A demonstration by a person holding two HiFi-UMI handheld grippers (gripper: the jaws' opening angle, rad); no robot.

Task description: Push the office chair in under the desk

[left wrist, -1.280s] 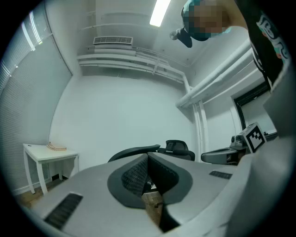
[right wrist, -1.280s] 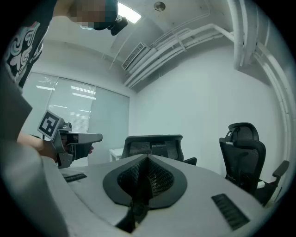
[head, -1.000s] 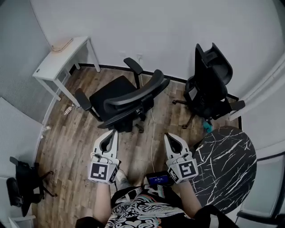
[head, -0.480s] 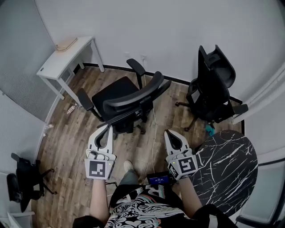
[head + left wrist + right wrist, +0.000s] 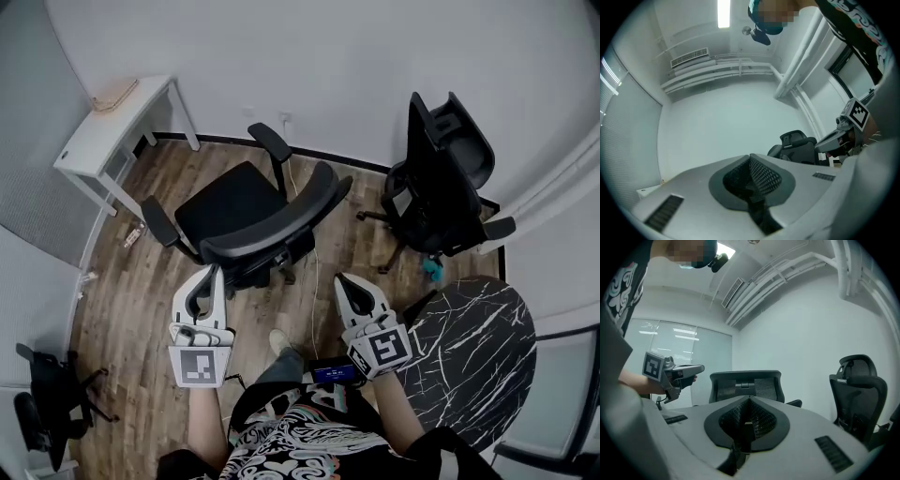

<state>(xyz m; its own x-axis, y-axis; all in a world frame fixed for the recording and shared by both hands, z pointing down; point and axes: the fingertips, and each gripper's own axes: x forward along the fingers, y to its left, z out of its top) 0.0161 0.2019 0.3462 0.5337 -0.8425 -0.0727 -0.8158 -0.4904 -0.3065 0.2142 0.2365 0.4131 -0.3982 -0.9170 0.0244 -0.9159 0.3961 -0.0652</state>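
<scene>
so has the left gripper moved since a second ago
Yes. In the head view the left gripper has shifted left, away from the white cable on the floor, toward the end of the office chair backrest nearer the desk.

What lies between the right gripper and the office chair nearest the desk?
Head view: wood floor crossed by a thin white cable separates the right gripper from the office chair.

Your left gripper (image 5: 211, 274) and right gripper (image 5: 343, 281) are pale grey shells that taper to a point. Each has a dark, mesh-textured hollow behind the jaws, slotted vents on the flanks, and a cube (image 5: 199, 366) of black-and-white square markers at the rear. You wear a black shirt (image 5: 281, 441) with a white swirling print, greyish trousers (image 5: 281, 367) and a pale shoe (image 5: 277, 339).
</scene>
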